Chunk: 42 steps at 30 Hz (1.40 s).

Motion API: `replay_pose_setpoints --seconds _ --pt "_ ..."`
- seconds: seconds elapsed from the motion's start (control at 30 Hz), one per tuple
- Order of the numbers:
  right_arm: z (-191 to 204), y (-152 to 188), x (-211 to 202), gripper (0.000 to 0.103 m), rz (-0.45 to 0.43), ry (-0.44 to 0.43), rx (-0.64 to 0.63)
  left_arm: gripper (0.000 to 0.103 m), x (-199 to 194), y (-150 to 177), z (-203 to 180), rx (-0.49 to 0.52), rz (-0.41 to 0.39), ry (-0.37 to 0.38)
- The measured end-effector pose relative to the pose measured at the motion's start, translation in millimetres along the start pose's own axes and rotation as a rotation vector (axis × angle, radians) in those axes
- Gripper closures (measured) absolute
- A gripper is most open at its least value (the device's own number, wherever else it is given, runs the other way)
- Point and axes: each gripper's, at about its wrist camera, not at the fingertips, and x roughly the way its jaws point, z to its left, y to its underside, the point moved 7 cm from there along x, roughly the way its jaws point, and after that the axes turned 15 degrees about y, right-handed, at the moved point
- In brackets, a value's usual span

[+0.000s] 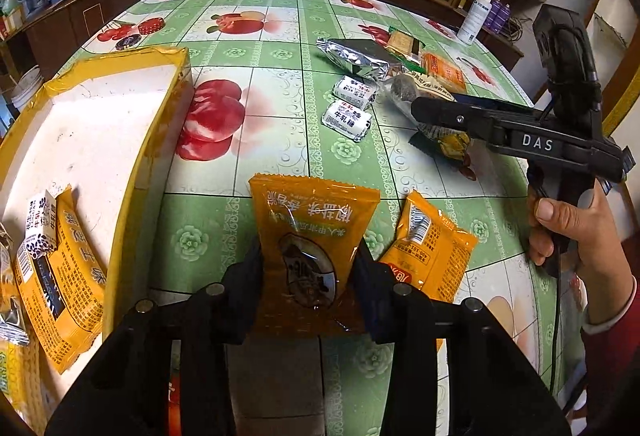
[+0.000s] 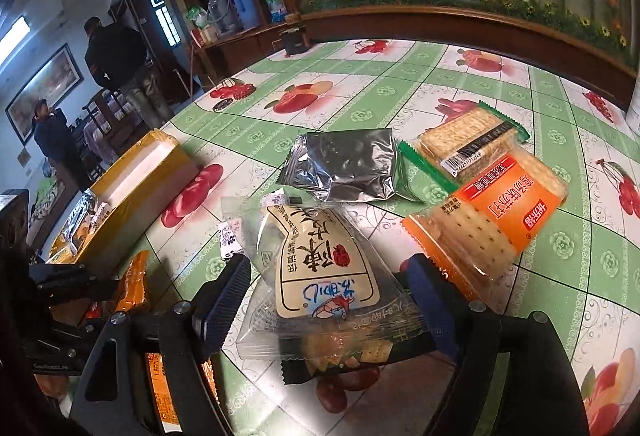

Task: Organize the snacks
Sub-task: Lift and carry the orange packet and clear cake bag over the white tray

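Two grippers busy: my left gripper (image 1: 308, 264) clenches an orange packet (image 1: 312, 236) just off the yellow box (image 1: 160, 108), ready to drop in w/ the rest. Right gripper (image 2: 326, 292) straddles a clear packet (image 2: 320, 268) on the table (image 2: 384, 92), fingers apart, not gripping yet.

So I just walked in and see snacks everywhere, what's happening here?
A person is sorting snacks into a yellow-rimmed box. The left gripper is shut on an orange snack packet. The right gripper straddles a clear packet with a cream label, jaws not visibly closed. Silver foil and cracker packs wait on the table.
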Motion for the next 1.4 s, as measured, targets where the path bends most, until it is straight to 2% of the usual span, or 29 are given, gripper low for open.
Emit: replay_pose_setpoints --seconds 0.1,0.2,0.23,0.27,0.4,0.57,0.63,0.77,0.9,1.17,1.4 --pt "9 -8 -2 0.021 -0.02 0.002 -0.025 0.063 0 -4 0 -0.003 0.006 -0.014" --pt "17 -10 7 0.021 0.011 0.039 -0.063 0.063 2 -7 3 -0.016 0.0 -0.017" --pt "17 -8 10 0.023 0.02 0.036 -0.06 0.063 3 -6 6 -0.03 0.002 -0.011" --pt "17 -7 12 0.033 0.029 0.022 -0.046 0.063 2 -7 6 -0.036 -0.009 -0.008" --pt "10 -4 6 0.04 0.02 -0.026 0.051 0.067 0 -6 8 -0.042 -0.026 -0.006" --pt "6 1 -24 0.051 -0.04 -0.051 0.125 0.075 -6 -5 10 -0.067 -0.067 0.007" --pt "6 4 -42 0.052 -0.072 -0.065 0.156 0.075 -11 -4 9 -0.07 -0.085 0.019" --pt "10 14 -79 0.062 -0.124 -0.112 0.217 0.076 -23 -4 1 -0.057 -0.125 0.017" --pt "17 29 -109 0.064 -0.161 -0.175 0.277 0.075 -43 -2 -13 -0.031 -0.169 0.006" --pt "28 59 -130 0.064 -0.156 -0.242 0.344 0.075 -76 11 -28 -0.02 -0.213 0.012" --pt "50 66 -146 0.064 -0.172 -0.261 0.325 0.075 -112 19 -27 0.013 -0.284 -0.073"
